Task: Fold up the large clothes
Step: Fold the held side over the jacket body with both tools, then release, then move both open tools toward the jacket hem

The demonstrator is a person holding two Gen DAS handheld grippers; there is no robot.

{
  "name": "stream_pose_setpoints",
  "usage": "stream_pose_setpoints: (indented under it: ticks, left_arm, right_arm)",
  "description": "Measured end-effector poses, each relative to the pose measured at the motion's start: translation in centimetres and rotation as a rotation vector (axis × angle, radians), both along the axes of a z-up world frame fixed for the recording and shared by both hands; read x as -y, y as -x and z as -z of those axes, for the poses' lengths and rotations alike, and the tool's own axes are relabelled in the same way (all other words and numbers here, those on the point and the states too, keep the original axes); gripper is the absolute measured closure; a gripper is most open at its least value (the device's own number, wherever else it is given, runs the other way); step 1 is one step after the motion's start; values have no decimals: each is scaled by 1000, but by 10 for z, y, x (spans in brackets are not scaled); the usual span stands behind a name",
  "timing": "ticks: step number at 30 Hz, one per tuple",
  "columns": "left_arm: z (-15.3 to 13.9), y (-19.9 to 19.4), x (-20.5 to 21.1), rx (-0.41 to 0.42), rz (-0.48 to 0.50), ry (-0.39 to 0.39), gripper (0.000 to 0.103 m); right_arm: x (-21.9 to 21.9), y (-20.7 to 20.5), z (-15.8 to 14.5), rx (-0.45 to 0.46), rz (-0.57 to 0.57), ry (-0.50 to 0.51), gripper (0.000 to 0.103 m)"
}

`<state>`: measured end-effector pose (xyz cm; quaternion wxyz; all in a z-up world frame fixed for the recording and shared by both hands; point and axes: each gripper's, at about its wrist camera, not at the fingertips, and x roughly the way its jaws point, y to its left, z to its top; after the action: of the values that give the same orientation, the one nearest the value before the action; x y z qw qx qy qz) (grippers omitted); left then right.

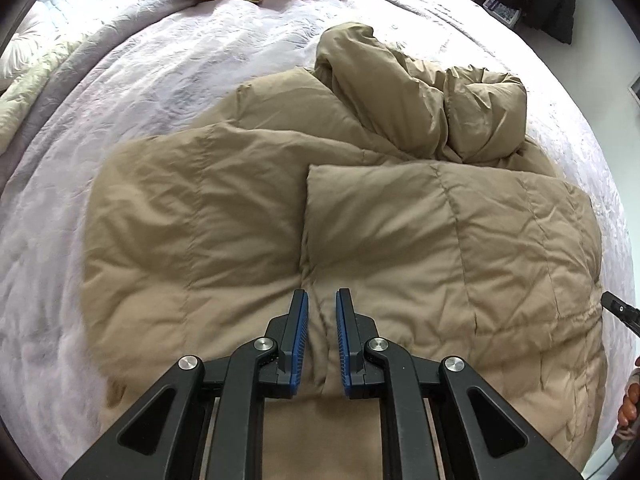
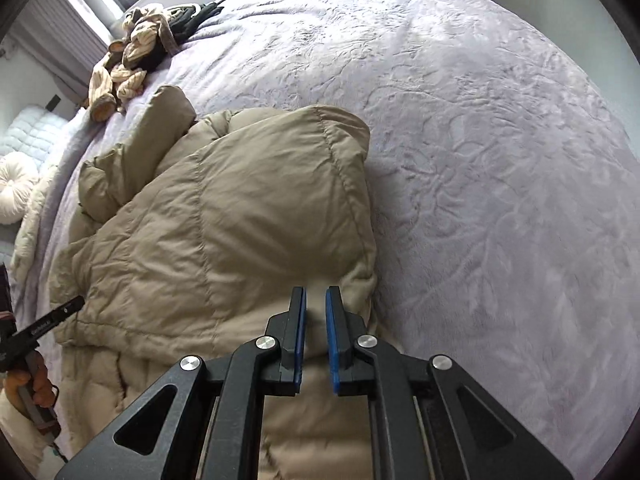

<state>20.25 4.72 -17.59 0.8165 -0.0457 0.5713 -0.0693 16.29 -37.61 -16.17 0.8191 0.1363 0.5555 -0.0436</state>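
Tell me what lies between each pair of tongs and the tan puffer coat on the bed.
Nothing visible does. The left tongs and right tongs both sit directly over the tan quilted puffer coat, nearly shut, with only coat fabric showing in their narrow gaps. The striped clothes pile lies far off.

No legible text was found. The left gripper [image 2: 60, 312] carried small white lettering in the right wrist view, too blurred to be read.
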Motion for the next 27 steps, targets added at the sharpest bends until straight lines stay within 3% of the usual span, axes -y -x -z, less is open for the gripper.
stream_pose_setpoints:
  ticks: [14,15,16,17,18,27]
  left_arm:
    - [-23,51,16,-33,-12,-31,87]
    - [-25,56,17,-36,-14,-34,76]
    - [-25,60,17,-43,-21,-37,57]
    - [-27,65,19,-45,-30,-43,13]
    - [-32,72,20,-25,-45,-54,3]
    - [-56,105,34,-36,-32,-91,2]
  right_arm:
    - [-7,52,-9,-60,13,-81,92]
    - [-8,53,-10,-62,10,-82,92]
    - [-8,55,-11,-63,6,-83,92]
    - [-8,57,-12,-67,2,-86,92]
    - [-9,58,-14,-69,-1,-89,92]
    - [-21,71,-34,-78,-49,-120,92]
